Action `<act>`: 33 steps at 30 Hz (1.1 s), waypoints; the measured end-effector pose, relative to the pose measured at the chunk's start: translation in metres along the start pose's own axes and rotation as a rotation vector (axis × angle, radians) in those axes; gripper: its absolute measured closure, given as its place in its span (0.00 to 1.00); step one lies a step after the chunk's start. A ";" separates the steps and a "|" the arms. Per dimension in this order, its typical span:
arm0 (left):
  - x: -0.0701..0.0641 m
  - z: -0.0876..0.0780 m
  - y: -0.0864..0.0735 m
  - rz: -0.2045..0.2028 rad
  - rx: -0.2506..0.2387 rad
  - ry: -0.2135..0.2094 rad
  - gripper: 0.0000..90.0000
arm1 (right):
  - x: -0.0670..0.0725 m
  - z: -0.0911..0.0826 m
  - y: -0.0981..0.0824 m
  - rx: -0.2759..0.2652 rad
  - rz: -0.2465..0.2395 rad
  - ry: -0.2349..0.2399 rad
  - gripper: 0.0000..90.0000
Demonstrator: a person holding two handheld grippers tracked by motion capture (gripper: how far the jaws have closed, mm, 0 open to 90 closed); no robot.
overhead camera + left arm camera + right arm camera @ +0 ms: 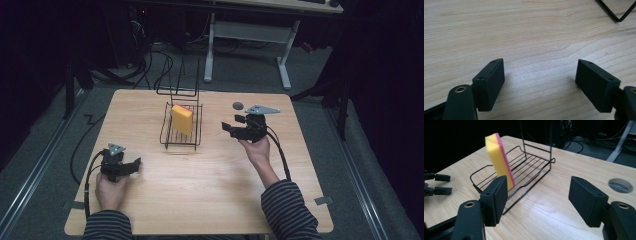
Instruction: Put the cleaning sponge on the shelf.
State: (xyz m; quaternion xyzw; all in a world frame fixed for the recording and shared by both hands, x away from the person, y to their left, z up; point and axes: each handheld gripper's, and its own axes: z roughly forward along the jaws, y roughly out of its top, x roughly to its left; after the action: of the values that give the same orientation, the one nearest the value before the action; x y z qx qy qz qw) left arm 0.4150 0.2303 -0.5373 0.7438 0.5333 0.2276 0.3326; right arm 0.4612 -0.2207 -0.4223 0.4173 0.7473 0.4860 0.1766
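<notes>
Standing on edge in the rack: sponge point(182, 119), yellow with a pink face, leaning against the wires.
High view, rack point(181, 135): black wire, middle of the table point(200, 200), its tall back frame on the far side.
High view, right gripper point(231, 126): just right of the rack, lifted off the wood, jaws pointing left toward the sponge, nothing between them.
High view, left gripper point(136, 164): near left, low over the table, well apart from the rack, jaws pointing right.
Left gripper view, left gripper point(540, 75): jaws wide apart, bare wood between, holding nothing; a corner of rack wire point(617, 15) at upper right.
Right gripper view, right gripper point(537, 195): jaws well apart and empty, touching nothing; sponge point(498, 157) ahead beyond the left jaw, rack point(529, 168) under it.
Right gripper view, far side: round hole point(620, 185) in the table at right; left gripper point(439, 184) at the left edge.
Step, judged: sponge looks placed, right hand clear of it.
Doing it well, judged: keep the jaws apart and back away level, clear of the front wire, so the leaning sponge is not nudged over.
</notes>
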 end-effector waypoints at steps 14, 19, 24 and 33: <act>0.000 0.000 0.000 -0.002 0.001 0.002 0.26 | -0.015 -0.028 -0.003 -0.026 0.022 -0.026 0.37; 0.000 0.000 0.000 -0.003 0.000 0.004 0.26 | -0.023 -0.041 -0.011 -0.014 0.041 -0.058 0.39; 0.000 0.000 0.000 -0.003 0.000 0.003 0.26 | -0.026 -0.056 -0.011 -0.035 0.043 -0.068 0.39; 0.000 0.000 0.000 -0.003 0.001 0.004 0.26 | -0.030 -0.075 -0.019 -0.070 0.061 -0.086 0.42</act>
State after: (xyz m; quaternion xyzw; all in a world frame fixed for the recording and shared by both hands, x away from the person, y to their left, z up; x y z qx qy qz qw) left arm 0.4152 0.2301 -0.5372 0.7426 0.5352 0.2285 0.3316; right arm 0.4201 -0.2909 -0.4080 0.4539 0.7084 0.4988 0.2080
